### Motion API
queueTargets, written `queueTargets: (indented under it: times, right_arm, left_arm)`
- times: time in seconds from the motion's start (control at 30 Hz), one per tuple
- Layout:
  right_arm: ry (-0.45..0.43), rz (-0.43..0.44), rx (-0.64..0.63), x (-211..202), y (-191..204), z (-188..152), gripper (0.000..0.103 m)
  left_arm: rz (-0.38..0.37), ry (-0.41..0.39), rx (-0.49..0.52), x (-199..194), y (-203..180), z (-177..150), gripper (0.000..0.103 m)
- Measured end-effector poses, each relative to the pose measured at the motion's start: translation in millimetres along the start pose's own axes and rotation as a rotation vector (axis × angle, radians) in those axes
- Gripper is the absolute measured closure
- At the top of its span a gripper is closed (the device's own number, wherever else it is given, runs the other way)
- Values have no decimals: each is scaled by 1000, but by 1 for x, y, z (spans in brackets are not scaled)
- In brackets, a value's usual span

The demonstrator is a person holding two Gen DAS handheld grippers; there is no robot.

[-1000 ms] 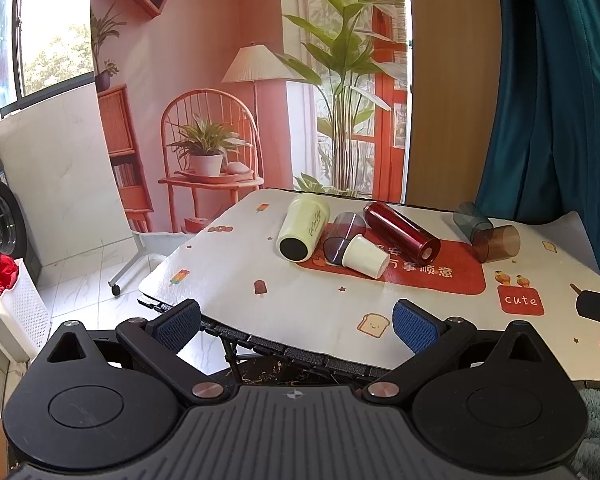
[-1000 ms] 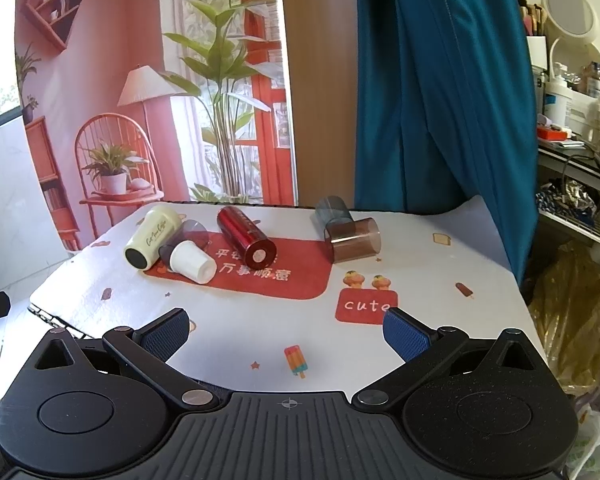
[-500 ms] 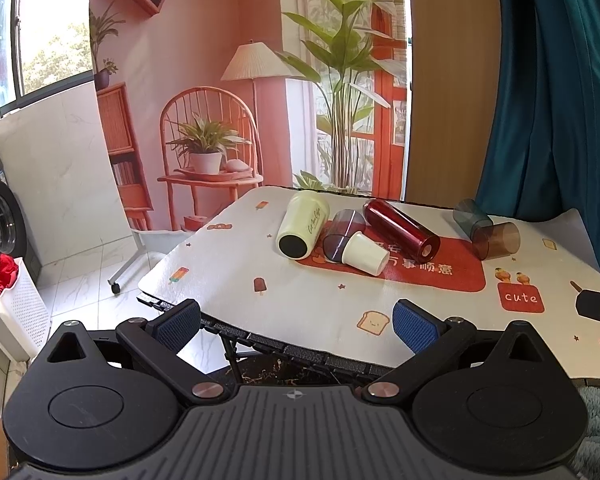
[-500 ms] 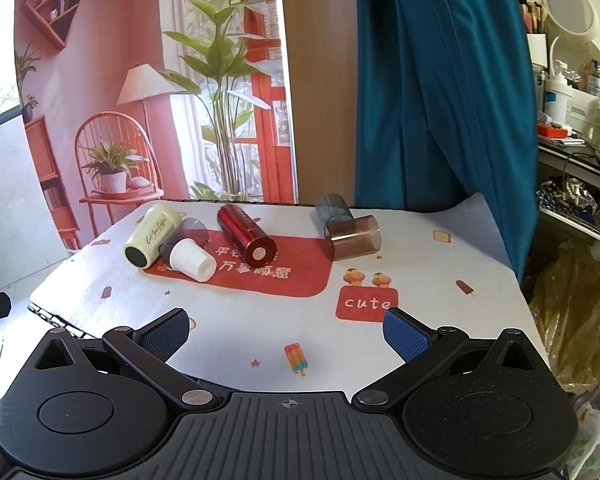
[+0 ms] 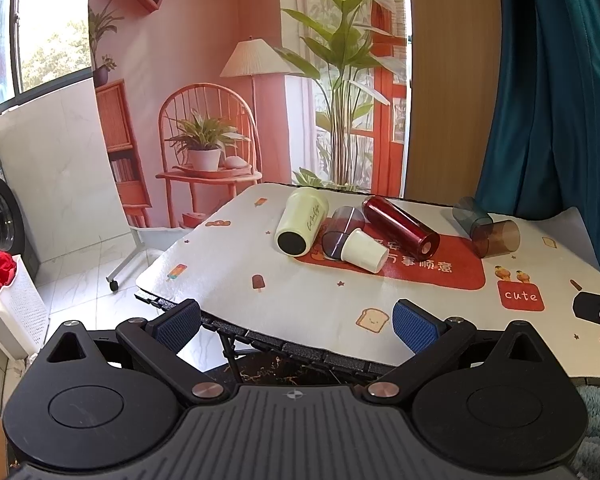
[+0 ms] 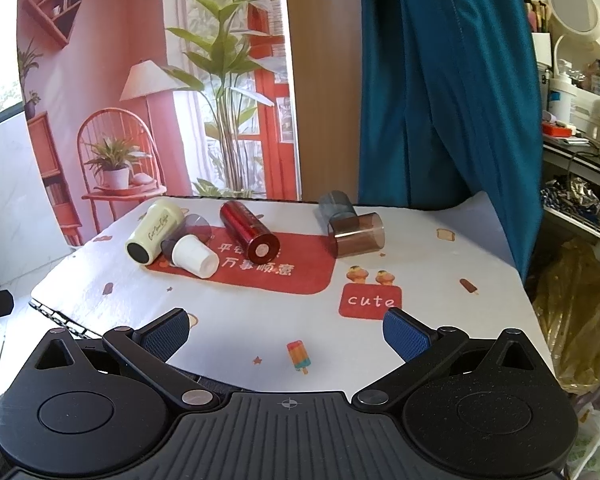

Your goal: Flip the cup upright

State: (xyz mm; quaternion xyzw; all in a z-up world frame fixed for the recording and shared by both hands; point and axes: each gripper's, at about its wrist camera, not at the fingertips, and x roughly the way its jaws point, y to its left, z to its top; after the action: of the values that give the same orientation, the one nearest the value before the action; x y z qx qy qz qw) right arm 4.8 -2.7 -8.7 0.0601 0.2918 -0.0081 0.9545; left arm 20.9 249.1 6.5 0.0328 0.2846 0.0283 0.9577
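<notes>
red cup (image 6: 249, 231), cream cup (image 6: 152, 230), brown cup (image 6: 358, 235)

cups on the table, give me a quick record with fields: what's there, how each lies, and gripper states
cups total: six, all on their sides
cream cup: far left, dark base toward camera
purple tinted cup: wedged between cream cup and white cup
white cup: touching purple tinted cup
red cup: on the red mat
blue-grey cup: at back, against brown cup
brown cup: right of the group
left gripper: open, empty
right gripper: open, empty
</notes>
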Motion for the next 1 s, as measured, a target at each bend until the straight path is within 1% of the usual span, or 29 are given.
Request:
queueTargets:
  times: [0.33,0.47,0.67,0.83,1.0]
  right_arm:
    - [-12,16,-34,5,2,7,0]
    - [5,17,-40,16,1,13,0]
    - [11,22,-63,31,2,19,0]
    - [39,47,-64,49,1,24,0]
    - [57,53,-74,70,2,29,0]
  left_arm:
    - [7,10,-9,6,3,2,0]
    - [5,35,-28,16,4,4,0]
    - [15,50,8,25,-2,7,0]
    - [14,70,1,38,0,12,0]
    - [23,87,-1,51,3,16,0]
